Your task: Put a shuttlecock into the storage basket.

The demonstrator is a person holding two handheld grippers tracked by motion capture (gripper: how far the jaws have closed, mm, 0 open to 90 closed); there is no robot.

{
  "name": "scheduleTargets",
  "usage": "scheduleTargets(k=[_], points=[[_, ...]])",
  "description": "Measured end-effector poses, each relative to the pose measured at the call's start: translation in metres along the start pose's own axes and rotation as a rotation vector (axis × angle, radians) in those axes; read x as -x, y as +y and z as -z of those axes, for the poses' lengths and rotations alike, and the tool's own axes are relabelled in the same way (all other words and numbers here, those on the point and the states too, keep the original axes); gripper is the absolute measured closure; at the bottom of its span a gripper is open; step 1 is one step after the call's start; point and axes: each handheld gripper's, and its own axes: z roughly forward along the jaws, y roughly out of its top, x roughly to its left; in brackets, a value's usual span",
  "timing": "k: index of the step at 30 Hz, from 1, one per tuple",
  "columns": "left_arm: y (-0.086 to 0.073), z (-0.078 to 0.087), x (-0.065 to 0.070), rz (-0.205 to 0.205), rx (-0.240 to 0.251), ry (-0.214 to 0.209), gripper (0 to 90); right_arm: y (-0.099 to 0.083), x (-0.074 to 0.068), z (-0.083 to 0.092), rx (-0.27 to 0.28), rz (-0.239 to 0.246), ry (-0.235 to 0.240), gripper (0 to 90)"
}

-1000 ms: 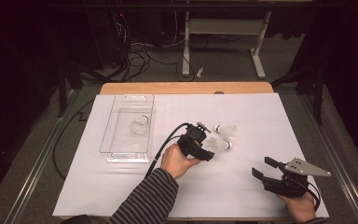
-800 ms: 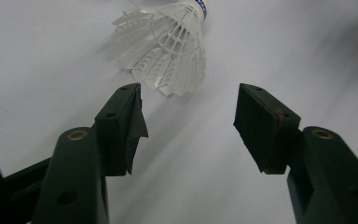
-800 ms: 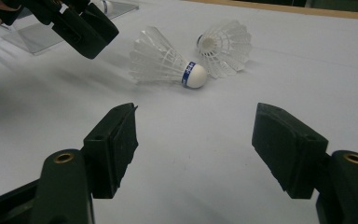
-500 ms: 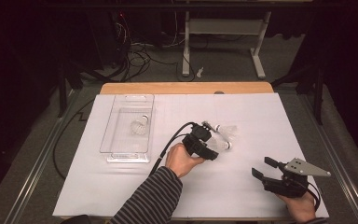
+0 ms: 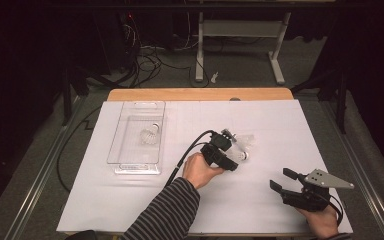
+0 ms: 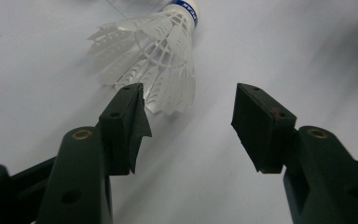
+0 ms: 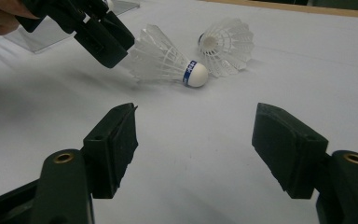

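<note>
My left hand-held gripper is right at the skirt of a white plastic shuttlecock with a blue band around its round white cork, which is lying on its side on the white paper-covered surface. In the left gripper view the shuttlecock sits just ahead of the jaws and a bit toward the left one, cork pointing away from me. The jaws have just been closing a little but they're still spread apart, with nothing between the pads and no contact I can make out. From the right gripper view the left tool looks tilted down over the feather end.

A second white plastic shuttlecock lies just past the first one, on the far side from my left hand-held gripper, open skirt toward the right-hand camera.

My right hand-held gripper is well apart from all that, near my edge of the surface, jaws wide apart and holding nothing.

Off to the other side of my left hand there's a clear plastic rectangular tray with another white shuttlecock in it.
</note>
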Motion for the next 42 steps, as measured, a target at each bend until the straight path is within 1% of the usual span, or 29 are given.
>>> scheduleTargets(k=[4,7,10,19,23,25,28,34,35,37,39,42], points=[[0.003,-0.004,-0.001,-0.001,-0.006,0.009,48.3,0.0,0.0,0.0,0.0,-0.001,0.002,31.4],[0.005,-0.009,-0.003,0.006,-0.019,-0.008,50.9,0.0,0.001,-0.001,-0.002,-0.004,0.002,31.3],[0.006,-0.012,-0.004,0.013,-0.019,-0.016,53.5,0.0,0.001,0.0,0.0,-0.001,0.003,31.3],[0.007,-0.014,-0.006,0.007,-0.017,-0.008,64.5,0.0,0.0,-0.001,-0.006,0.001,0.004,31.3],[0.009,-0.014,-0.006,-0.002,-0.016,-0.003,69.7,0.0,0.001,-0.001,-0.008,0.002,0.005,31.4],[0.009,-0.015,-0.006,-0.006,-0.025,0.001,72.6,-0.001,0.001,-0.001,-0.008,-0.002,0.004,31.4],[0.009,-0.016,-0.005,-0.011,-0.025,-0.004,77.2,-0.001,0.001,0.0,-0.006,-0.001,0.004,31.4],[0.008,-0.015,-0.004,-0.027,-0.031,0.01,87.1,-0.001,0.001,-0.001,-0.009,-0.003,0.004,31.4],[0.008,-0.015,-0.004,-0.026,-0.025,0.007,88.2,-0.001,0.001,0.0,-0.008,0.0,0.004,31.4],[0.009,-0.015,-0.003,-0.03,-0.031,0.003,89.2,-0.001,0.001,-0.001,-0.009,-0.003,0.003,31.4],[0.008,-0.015,-0.003,-0.047,-0.021,0.007,89.6,-0.001,0.001,-0.001,-0.012,-0.003,0.002,31.4],[0.007,-0.014,0.0,-0.057,-0.022,0.014,89.8,-0.001,0.001,-0.001,-0.011,0.001,0.003,31.4]])
